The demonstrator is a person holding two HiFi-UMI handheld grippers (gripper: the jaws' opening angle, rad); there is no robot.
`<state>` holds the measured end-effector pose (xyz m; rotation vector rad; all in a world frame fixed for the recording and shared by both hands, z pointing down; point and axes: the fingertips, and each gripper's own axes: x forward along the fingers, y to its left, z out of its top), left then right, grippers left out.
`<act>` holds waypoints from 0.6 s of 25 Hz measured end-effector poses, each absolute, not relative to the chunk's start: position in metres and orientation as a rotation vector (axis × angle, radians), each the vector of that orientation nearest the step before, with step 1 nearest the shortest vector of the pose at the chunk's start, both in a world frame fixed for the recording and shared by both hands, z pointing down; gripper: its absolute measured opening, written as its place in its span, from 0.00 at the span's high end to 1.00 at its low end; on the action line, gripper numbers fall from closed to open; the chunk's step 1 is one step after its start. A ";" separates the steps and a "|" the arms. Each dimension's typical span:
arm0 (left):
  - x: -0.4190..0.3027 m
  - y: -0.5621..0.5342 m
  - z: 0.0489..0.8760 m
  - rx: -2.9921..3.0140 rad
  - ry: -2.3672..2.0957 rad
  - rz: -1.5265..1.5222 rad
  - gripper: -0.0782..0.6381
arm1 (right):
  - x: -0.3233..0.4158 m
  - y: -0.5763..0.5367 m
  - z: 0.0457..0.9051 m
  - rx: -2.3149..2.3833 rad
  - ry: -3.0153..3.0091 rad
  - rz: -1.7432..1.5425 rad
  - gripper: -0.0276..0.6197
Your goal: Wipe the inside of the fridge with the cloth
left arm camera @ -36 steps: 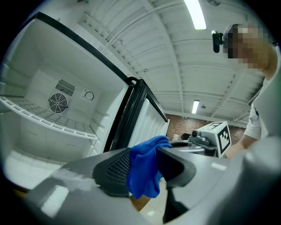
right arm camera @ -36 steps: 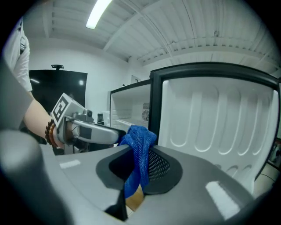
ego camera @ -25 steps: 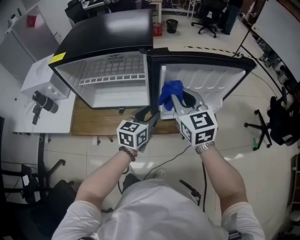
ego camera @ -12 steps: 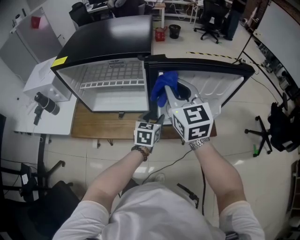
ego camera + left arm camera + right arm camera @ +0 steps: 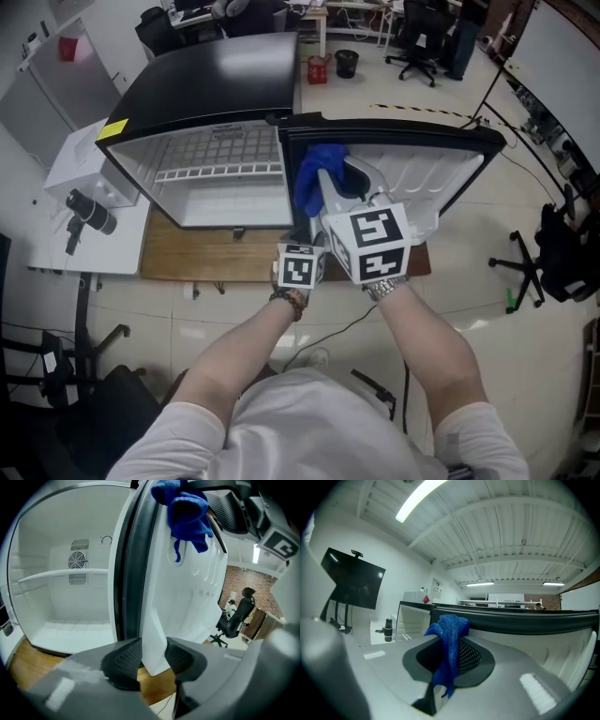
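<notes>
The small black fridge (image 5: 225,178) stands open on a wooden board, its white inside (image 5: 65,597) bare but for a shelf. Its door (image 5: 422,178) swings out to the right. My right gripper (image 5: 326,192) is shut on the blue cloth (image 5: 309,178), which it holds up by the door's hinge side; the cloth (image 5: 447,639) hangs between its pads (image 5: 468,656). My left gripper (image 5: 305,236) sits lower. Its jaws have just been closing on the lower corner of the white door liner (image 5: 187,588), and the pads (image 5: 129,656) touch both its sides. The cloth (image 5: 187,513) hangs above.
The wooden board (image 5: 187,253) lies under the fridge. A white table (image 5: 56,234) with a black cylinder (image 5: 89,206) stands to the left. Office chairs (image 5: 553,253) stand at the right, and a cable (image 5: 328,337) runs over the tiled floor.
My left gripper has gone down and to the right onto the door's lower corner. My right gripper has lifted the cloth and shifted it left, towards the hinge.
</notes>
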<state>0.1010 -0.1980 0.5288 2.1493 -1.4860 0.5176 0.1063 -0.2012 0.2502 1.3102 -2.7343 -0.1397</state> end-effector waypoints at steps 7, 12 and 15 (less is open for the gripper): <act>0.103 -0.199 0.532 2.130 -1.499 0.550 0.72 | 0.118 -0.207 0.248 1.371 -2.732 -0.124 0.88; 0.099 -0.197 0.534 2.112 -1.508 0.566 0.73 | 0.126 -0.212 0.249 1.402 -2.722 -0.123 0.88; 0.102 -0.198 0.531 2.122 -1.496 0.548 0.73 | 0.134 -0.213 0.248 1.425 -2.715 -0.122 0.88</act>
